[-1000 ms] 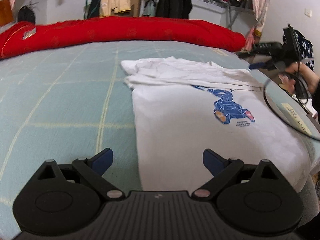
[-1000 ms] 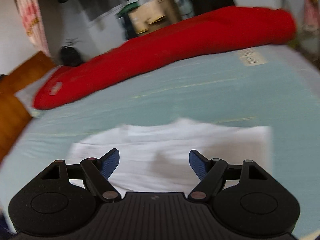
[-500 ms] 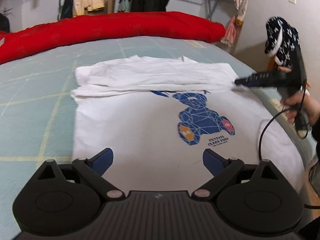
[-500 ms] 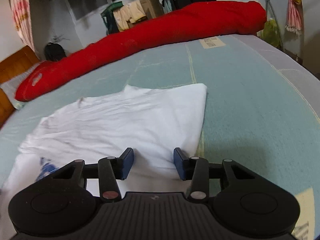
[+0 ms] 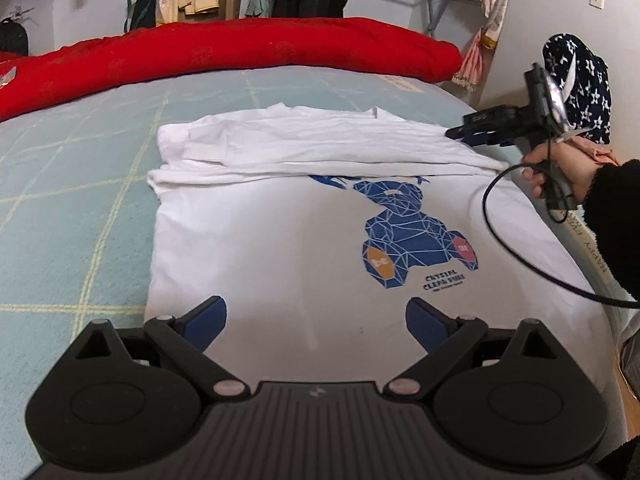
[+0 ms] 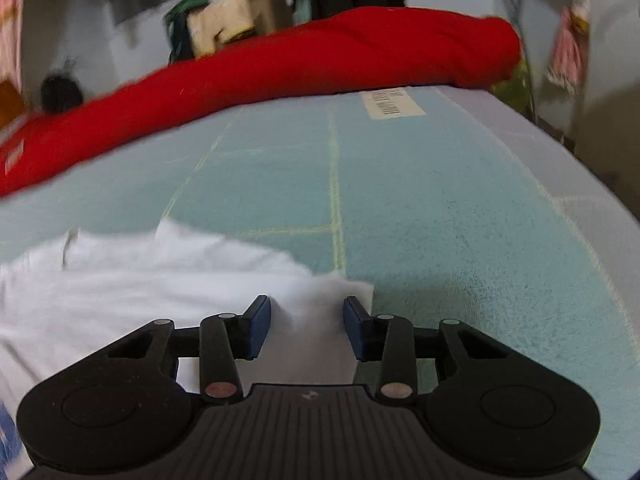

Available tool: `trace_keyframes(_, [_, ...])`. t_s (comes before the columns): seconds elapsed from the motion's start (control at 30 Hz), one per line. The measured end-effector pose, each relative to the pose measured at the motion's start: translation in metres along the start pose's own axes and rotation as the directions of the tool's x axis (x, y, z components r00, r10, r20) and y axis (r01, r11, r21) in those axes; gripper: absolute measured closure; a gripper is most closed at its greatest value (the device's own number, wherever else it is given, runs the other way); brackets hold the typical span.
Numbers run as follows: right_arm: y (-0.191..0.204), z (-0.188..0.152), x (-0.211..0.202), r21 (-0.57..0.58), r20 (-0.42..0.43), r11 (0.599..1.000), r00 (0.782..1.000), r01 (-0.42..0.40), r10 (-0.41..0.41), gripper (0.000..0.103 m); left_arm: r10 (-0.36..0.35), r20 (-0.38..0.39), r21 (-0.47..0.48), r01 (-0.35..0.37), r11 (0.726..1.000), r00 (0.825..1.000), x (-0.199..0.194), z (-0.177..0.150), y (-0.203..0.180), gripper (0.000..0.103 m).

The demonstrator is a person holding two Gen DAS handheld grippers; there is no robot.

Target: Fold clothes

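Note:
A white T-shirt (image 5: pixel 280 240) with a blue bear print (image 5: pixel 412 228) lies flat on the bed, its top part folded down into a band (image 5: pixel 320 144). My left gripper (image 5: pixel 316 320) hovers open over the shirt's near hem, nothing between its fingers. Held by a person's hand (image 5: pixel 560 168), my right gripper (image 5: pixel 466 136) sits low at the right end of the folded band. In the right wrist view its jaws (image 6: pixel 307 322) are closing, half-wide, with the white shirt's corner (image 6: pixel 320 300) lying between the blue pads; no pinch shows.
A pale teal checked sheet (image 5: pixel 80 200) covers the bed. A long red duvet (image 5: pixel 240 52) lies along the far side. A black cable (image 5: pixel 512 248) loops from the right gripper over the shirt's right edge. The mattress edge (image 6: pixel 560 152) drops off on the right.
The left gripper slid right over the shirt, then held still. The right gripper dropped towards the folded corner and its jaws narrowed from wide to about half.

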State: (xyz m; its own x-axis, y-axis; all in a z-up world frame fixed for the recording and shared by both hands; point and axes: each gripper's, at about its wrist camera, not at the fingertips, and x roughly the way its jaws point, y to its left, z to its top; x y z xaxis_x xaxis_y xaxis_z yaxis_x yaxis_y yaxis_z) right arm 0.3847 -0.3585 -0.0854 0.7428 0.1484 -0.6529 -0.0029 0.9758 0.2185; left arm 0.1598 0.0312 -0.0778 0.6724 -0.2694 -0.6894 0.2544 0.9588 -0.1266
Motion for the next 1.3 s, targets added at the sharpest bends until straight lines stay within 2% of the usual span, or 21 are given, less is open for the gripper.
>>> trace_keyframes(0.13, [0.005,0.002,-0.037,-0.020,0.045,0.999,0.998,-0.045,0.046,0.060,-0.009,0.006,-0.002,0.009,1.000,1.000,0.000,-0.001,0.002,0.007])
trace_keyframes(0.3, [0.011,-0.026,-0.089,-0.181,0.079,0.982,0.995,-0.051,0.067,0.060,-0.024,0.010,-0.001,0.024,1.000,1.000,-0.002,-0.004,0.001,0.007])
trace_keyframes(0.47, [0.013,-0.063,-0.110,-0.424,0.028,0.905,0.998,-0.043,0.061,0.060,-0.022,0.010,-0.001,0.022,1.000,1.000,-0.006,-0.007,0.001,0.007])
trace_keyframes(0.6, [0.017,-0.074,-0.103,-0.519,0.027,0.854,1.000,0.023,-0.010,0.061,-0.010,-0.001,0.004,0.010,1.000,1.000,-0.006,-0.007,-0.002,0.007])
trace_keyframes(0.67, [0.021,-0.072,-0.094,-0.551,0.030,0.834,0.999,0.029,-0.015,0.067,-0.007,-0.002,0.008,0.007,1.000,1.000,-0.007,-0.008,-0.004,0.007])
trace_keyframes(0.73, [0.026,-0.069,-0.085,-0.581,0.022,0.814,1.000,0.019,-0.007,0.092,-0.009,0.000,0.012,0.009,1.000,1.000,-0.009,-0.009,-0.006,0.007])
trace_keyframes(0.8, [0.031,-0.071,-0.082,-0.606,0.020,0.795,0.999,0.033,-0.026,0.094,-0.011,0.001,0.017,0.011,1.000,1.000,-0.011,-0.010,-0.007,0.007])
trace_keyframes(0.83, [0.032,-0.073,-0.084,-0.601,0.026,0.798,0.999,0.046,-0.038,0.096,-0.011,-0.001,0.017,0.011,1.000,1.000,-0.011,-0.011,-0.007,0.007])
trace_keyframes(0.9, [0.029,-0.080,-0.094,-0.552,0.037,0.832,0.998,0.061,-0.048,0.098,-0.013,-0.008,0.013,0.013,1.000,1.000,-0.010,-0.012,-0.006,0.007])
trace_keyframes(0.97, [0.025,-0.088,-0.106,-0.485,0.021,0.873,0.999,0.048,-0.043,0.099,-0.015,-0.014,0.009,0.015,1.000,1.000,-0.008,-0.013,-0.006,0.007])
trace_keyframes(1.0, [0.024,-0.092,-0.109,-0.472,-0.001,0.881,0.999,0.037,-0.043,0.103,-0.017,-0.014,0.010,0.017,1.000,1.000,-0.008,-0.014,-0.006,0.007])
trace_keyframes(1.1, [0.023,-0.099,-0.115,-0.480,-0.026,0.877,0.998,0.037,-0.056,0.103,-0.024,-0.003,0.010,0.024,1.000,1.000,-0.010,-0.013,-0.007,0.007])
trace_keyframes(1.23, [0.031,-0.071,-0.132,-0.442,0.066,0.896,0.998,0.040,-0.012,0.102,-0.022,0.007,0.008,0.022,1.000,1.000,-0.012,-0.013,-0.008,0.007])
trace_keyframes(1.3, [0.041,-0.057,-0.126,-0.443,0.094,0.896,0.996,0.043,-0.002,0.101,-0.017,0.008,0.005,0.017,1.000,1.000,-0.014,-0.013,-0.008,0.007])
